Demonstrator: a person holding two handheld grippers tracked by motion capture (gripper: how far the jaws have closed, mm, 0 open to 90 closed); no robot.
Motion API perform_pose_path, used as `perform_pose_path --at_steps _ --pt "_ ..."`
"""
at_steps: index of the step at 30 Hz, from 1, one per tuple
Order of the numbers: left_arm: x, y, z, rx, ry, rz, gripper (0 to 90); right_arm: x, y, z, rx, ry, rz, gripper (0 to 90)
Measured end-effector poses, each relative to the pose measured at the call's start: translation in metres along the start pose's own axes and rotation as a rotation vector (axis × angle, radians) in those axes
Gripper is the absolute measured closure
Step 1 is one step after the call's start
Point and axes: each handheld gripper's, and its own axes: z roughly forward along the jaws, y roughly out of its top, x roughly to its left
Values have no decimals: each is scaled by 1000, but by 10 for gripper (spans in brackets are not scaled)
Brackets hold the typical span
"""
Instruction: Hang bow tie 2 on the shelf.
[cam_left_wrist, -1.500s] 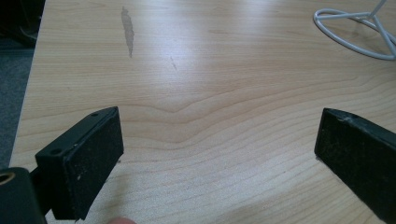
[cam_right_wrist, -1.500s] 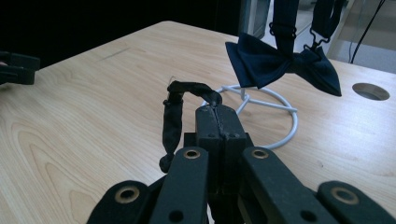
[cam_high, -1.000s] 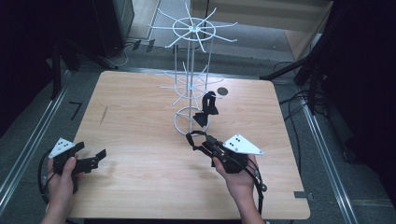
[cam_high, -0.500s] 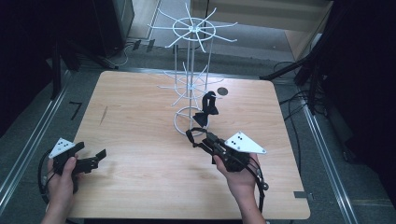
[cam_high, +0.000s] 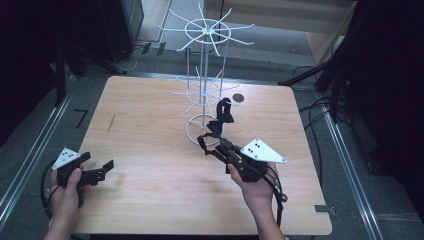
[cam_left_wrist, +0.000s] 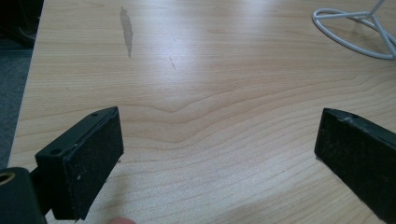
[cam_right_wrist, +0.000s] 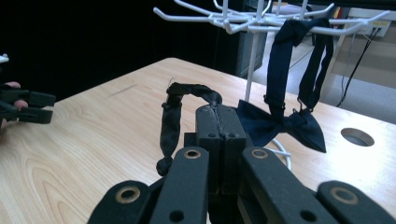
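One wire rack (cam_high: 205, 90), two bow ties (cam_right_wrist: 299, 126) (cam_right_wrist: 175, 116), two grippers (cam_high: 87, 172) (cam_high: 212, 147).

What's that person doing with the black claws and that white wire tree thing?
A person holds a claw in each hand at a wooden table. The right claw is shut on a dark fabric strap, near the white wire rack. A dark blue bow tie already hangs from one of the rack's hooks. The left claw rests open by the table's near edge, holding nothing.
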Motion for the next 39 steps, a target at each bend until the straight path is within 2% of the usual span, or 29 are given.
perform_pose_path --at_steps 15,39 --pt "0 0 0 0 0 0 16 -1 14 0 -36 -6 -6 900" --pt "0 0 0 1 -1 0 16 -3 29 2 -66 -10 -8 900"
